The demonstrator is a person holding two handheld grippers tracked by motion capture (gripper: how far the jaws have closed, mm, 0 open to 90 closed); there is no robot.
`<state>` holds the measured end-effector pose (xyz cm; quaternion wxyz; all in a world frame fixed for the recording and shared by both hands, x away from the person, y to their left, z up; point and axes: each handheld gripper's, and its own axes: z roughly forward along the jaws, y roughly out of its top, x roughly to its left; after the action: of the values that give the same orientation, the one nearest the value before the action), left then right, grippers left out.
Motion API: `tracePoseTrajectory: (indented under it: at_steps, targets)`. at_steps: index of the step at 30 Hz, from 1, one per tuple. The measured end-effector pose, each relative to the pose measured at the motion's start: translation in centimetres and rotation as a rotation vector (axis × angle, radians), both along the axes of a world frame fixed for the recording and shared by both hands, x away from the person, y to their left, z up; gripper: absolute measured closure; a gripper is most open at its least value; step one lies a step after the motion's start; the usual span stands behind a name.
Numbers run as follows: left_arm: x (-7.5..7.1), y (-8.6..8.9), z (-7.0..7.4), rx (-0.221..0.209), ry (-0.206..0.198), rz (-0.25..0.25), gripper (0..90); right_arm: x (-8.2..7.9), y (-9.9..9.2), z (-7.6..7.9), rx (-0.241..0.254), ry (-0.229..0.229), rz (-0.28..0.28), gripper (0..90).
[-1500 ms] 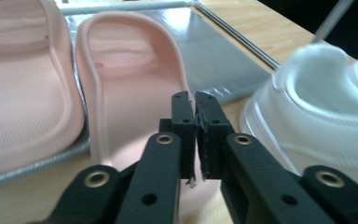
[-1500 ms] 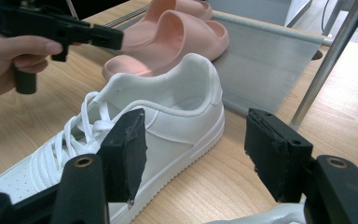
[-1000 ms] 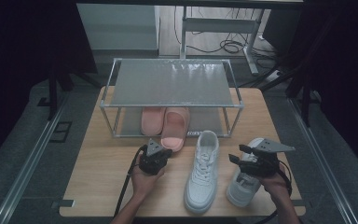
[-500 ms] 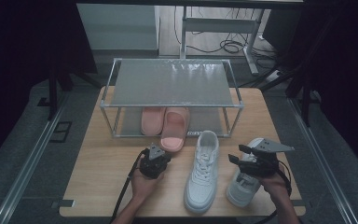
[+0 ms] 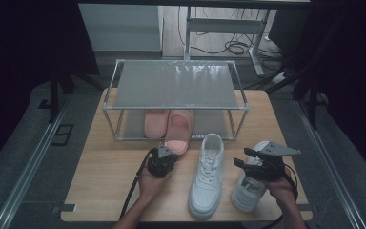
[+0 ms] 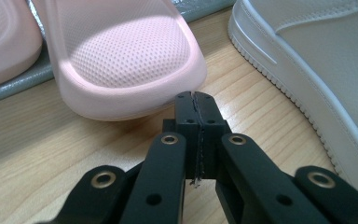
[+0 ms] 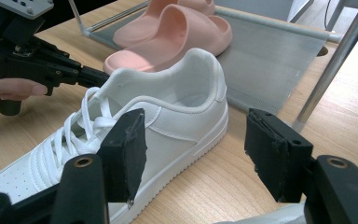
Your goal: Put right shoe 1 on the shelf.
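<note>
A pink slipper [image 5: 178,131] sticks out from under a metal rack [image 5: 176,83], beside a second pink slipper [image 5: 155,123] on the low shelf. My left gripper [image 5: 166,150] is shut with nothing between its jaws. Its tips [image 6: 196,100] sit just short of the near slipper's rounded end [image 6: 121,60]. A white sneaker [image 5: 207,174] lies on the table between the hands. My right gripper [image 5: 240,157] stands open above another white sneaker [image 5: 245,193]. Its pads [image 7: 126,149] face the first sneaker's heel side [image 7: 168,121] without touching it.
The wooden table [image 5: 109,181] has bare room at the left front. The rack's steel legs [image 7: 335,60] and low mesh shelf [image 7: 270,46] stand right behind the sneaker. Cables trail from both grippers toward the front edge. Dark floor surrounds the table.
My left gripper has shifted slightly by the slipper's end. The right gripper and both sneakers have kept still.
</note>
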<state>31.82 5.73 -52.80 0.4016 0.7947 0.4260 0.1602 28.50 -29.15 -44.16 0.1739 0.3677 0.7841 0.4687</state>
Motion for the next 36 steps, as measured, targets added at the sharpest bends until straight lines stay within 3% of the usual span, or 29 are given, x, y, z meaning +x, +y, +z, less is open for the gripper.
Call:
tracePoseTrajectory:
  at_steps: [17,36]
  targets:
    - [1.7,-1.0,-0.1,0.02,-0.001,0.011,90.0,0.0,0.0,0.0,-0.002,0.0,0.0,39.0]
    - [3.7,-1.1,-0.4,0.022,-0.001,0.055,90.0,0.0,-0.1,0.0,-0.004,0.0,-0.001,39.0]
